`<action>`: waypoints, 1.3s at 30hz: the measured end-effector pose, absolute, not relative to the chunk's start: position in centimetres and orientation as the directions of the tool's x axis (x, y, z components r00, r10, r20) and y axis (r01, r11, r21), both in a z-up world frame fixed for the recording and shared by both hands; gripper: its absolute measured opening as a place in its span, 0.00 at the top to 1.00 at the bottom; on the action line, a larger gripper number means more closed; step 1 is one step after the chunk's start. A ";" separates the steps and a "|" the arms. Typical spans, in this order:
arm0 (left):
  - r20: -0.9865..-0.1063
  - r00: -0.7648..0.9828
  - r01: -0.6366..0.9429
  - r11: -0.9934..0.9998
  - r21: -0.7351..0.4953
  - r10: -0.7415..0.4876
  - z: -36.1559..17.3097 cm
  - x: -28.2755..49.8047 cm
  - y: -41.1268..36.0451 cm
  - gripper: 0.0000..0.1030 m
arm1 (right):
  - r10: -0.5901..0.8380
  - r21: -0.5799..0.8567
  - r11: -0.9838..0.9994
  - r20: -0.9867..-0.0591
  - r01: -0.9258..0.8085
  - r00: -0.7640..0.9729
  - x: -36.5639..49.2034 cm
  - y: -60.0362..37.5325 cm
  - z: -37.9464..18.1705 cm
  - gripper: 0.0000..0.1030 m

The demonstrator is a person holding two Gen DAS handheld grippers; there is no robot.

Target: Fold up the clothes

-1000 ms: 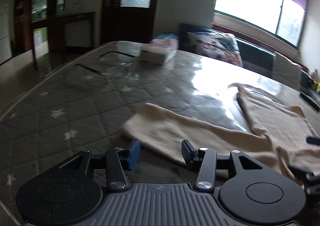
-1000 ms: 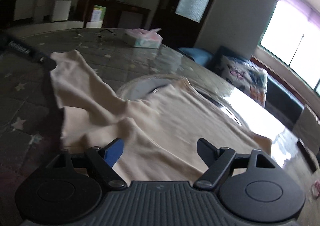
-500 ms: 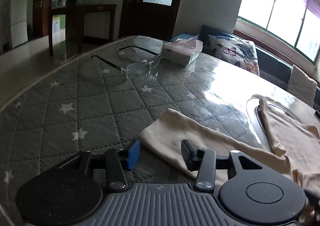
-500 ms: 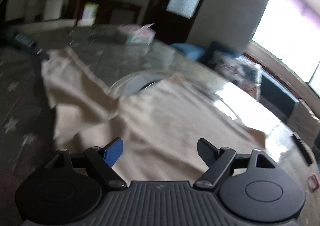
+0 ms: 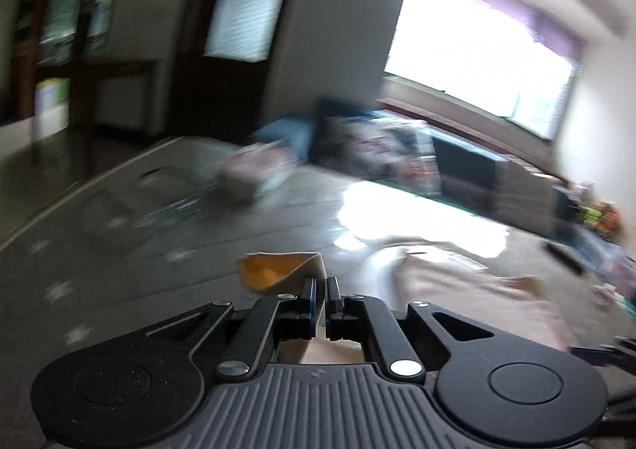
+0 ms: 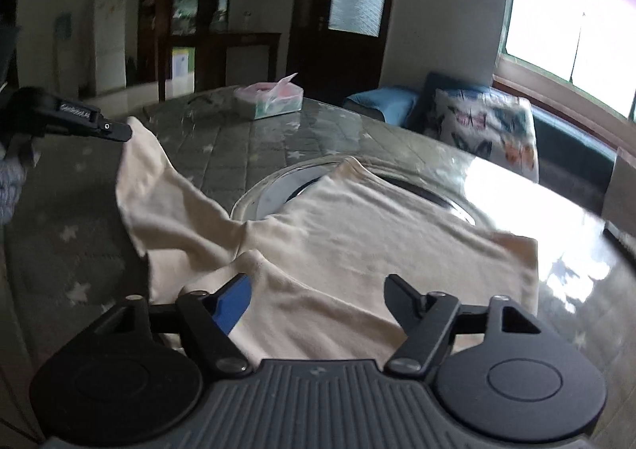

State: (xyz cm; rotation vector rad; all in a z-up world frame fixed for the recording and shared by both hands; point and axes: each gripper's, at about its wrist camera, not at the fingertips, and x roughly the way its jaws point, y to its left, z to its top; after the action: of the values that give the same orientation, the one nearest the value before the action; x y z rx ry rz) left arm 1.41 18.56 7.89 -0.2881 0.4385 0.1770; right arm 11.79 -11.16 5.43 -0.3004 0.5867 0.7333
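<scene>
You have one cream shirt [image 6: 357, 226] spread across the middle of the right wrist view, on one counter [image 6: 246, 155]. One tissue box [image 6: 270, 101] sits at upper centre, one butterfly-print cushion [image 6: 489, 131] at right. You hold two grippers: left gripper [image 5: 321, 286], right gripper [image 6: 318, 296].

Cream shirt [image 6: 357, 226] on grey quilted table cover [image 6: 246, 155] with white stars; butterfly-print cushion [image 6: 489, 127].

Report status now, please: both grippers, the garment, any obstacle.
Left gripper shut on sleeve end, lifted. Right gripper open over cream shirt, holding nothing. Tissue box far off, nothing in the way.
</scene>
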 end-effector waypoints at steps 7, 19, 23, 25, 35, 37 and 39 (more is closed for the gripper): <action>-0.404 0.898 0.107 0.976 -0.189 -0.176 9.5 3.3 9.3 0.96 | 0.529 0.055 0.783 -0.583 -0.619 0.617 12.7 -16.7 6.7 0.46; -0.527 0.786 0.337 0.939 -0.071 -0.322 6.2 2.7 2.5 0.79 | 0.543 0.246 0.823 -0.606 -0.512 0.582 13.8 -21.7 5.5 0.59; -0.521 0.823 0.239 0.970 -0.046 -0.227 6.1 1.6 5.4 0.65 | 0.578 0.294 0.798 -0.620 -0.527 0.531 14.2 -20.6 4.8 0.60; -0.529 0.830 0.180 0.983 -0.043 -0.175 5.8 1.4 7.5 0.60 | 0.595 0.308 0.781 -0.631 -0.543 0.499 14.1 -19.3 4.3 0.60; -0.594 0.801 0.061 0.998 -0.036 -0.070 3.1 -0.3 12.3 0.47 | 0.573 0.271 0.770 -0.691 -0.577 0.441 13.3 -14.9 2.5 0.72; -0.606 0.792 0.062 0.997 -0.039 -0.073 2.6 -0.4 12.4 0.47 | 0.575 0.273 0.767 -0.693 -0.580 0.435 13.2 -14.7 2.7 0.83; -0.614 0.786 0.063 0.997 -0.044 -0.077 2.0 0.0 12.2 0.47 | 0.562 0.246 0.773 -0.694 -0.584 0.451 12.9 -14.4 2.9 0.94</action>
State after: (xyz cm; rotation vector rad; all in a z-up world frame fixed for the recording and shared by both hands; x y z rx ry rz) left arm -0.02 12.15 2.03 -0.0210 0.6625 -0.0753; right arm 12.95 -14.35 2.93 -0.0300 0.8454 0.7081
